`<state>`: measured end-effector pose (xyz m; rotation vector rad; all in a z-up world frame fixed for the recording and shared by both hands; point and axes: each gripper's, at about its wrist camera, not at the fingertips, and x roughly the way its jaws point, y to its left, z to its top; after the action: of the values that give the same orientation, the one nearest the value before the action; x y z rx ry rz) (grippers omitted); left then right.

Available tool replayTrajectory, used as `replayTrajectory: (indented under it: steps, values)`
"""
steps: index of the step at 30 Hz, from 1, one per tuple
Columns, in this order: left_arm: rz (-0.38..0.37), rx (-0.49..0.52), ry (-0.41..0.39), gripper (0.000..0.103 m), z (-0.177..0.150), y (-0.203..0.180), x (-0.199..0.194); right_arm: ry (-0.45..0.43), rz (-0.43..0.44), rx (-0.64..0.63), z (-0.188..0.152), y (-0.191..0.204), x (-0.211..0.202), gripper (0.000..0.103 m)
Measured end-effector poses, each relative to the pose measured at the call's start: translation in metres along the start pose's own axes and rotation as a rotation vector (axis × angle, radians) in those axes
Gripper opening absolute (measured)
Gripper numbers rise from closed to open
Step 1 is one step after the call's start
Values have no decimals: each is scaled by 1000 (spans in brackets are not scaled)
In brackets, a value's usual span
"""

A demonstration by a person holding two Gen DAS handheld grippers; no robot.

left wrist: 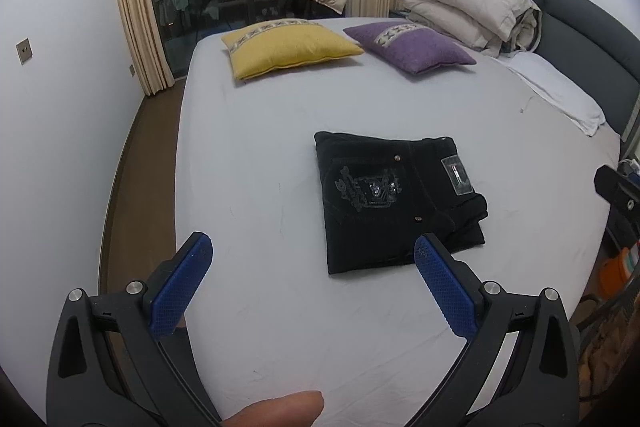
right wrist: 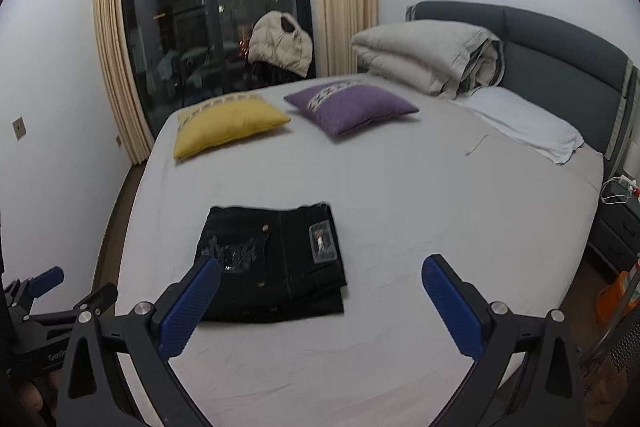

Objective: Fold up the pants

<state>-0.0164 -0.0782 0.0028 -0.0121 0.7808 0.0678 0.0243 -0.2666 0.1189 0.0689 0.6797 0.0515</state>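
Lying folded into a compact dark rectangle, the black embroidered pants (left wrist: 396, 201) with a clear tag rest flat near the middle of the pale grey bedsheet (left wrist: 280, 147). Above the near edge of the bed, apart from the fabric, the left gripper (left wrist: 312, 251) and right gripper (right wrist: 320, 277) hang with their blue-padded jaws spread wide, holding nothing. Beyond lie a yellow square cushion (left wrist: 288, 49), a purple square cushion (left wrist: 412, 47) and a rolled beige duvet (left wrist: 468, 9) against the grey headboard (left wrist: 580, 15).
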Motion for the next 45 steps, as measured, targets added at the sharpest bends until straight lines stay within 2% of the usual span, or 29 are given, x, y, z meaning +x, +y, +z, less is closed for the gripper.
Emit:
replayTrajectory:
  steps: [9, 45]
  values:
    - [-16, -17, 32, 103, 2, 3, 25, 43, 20, -27, -5, 13, 13, 103]
    - [-29, -37, 47, 103, 0, 1, 35, 82, 34, -35, -17, 20, 24, 103]
